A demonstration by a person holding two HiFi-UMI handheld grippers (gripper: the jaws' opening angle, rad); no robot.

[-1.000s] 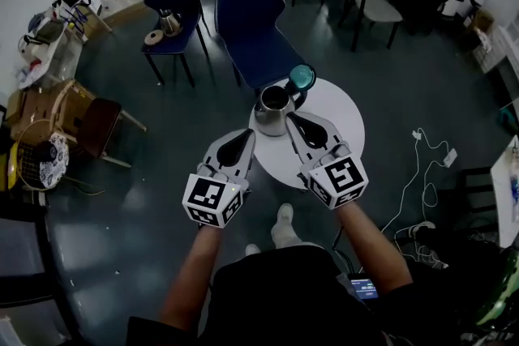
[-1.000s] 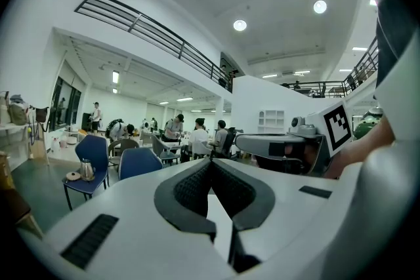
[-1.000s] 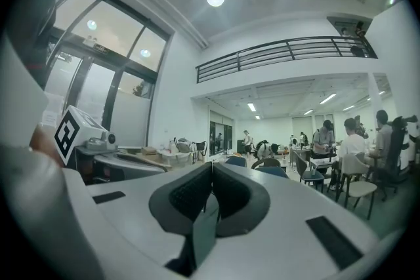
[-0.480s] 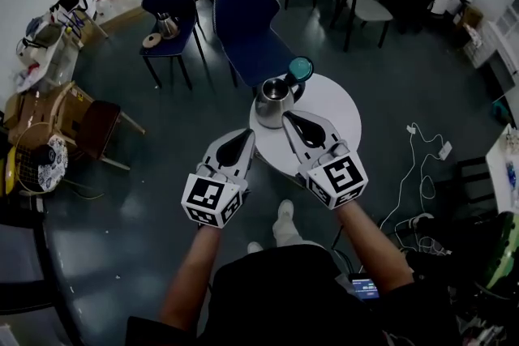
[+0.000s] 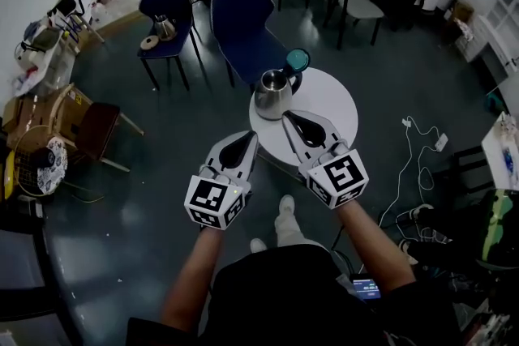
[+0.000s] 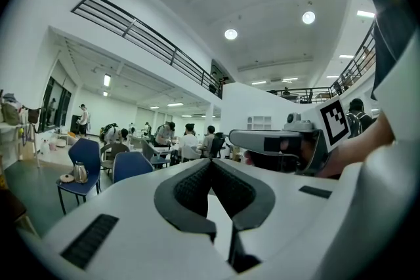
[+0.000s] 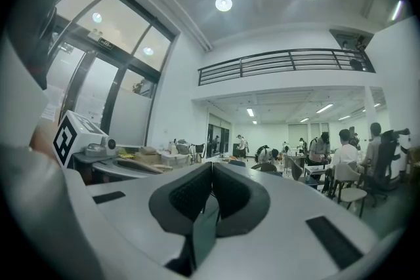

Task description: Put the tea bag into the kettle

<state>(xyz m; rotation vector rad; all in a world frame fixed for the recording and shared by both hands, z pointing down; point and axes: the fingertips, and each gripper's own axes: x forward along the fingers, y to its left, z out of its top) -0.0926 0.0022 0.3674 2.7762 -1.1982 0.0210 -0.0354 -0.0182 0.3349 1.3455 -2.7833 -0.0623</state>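
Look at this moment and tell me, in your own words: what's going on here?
A person stands at a small round white table with a two-jaw gripper in each hand. A metal kettle sits on the table with its teal lid up. The right gripper, over the table just short of the kettle, is shut on a thin green slip, probably the tea bag. The left gripper is shut and empty at the table's near edge. The slip is not yet in the kettle.

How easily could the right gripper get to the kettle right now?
Probably yes. The right gripper hovers close to the kettle on the white table, with nothing between them, and the kettle's lid stands open.
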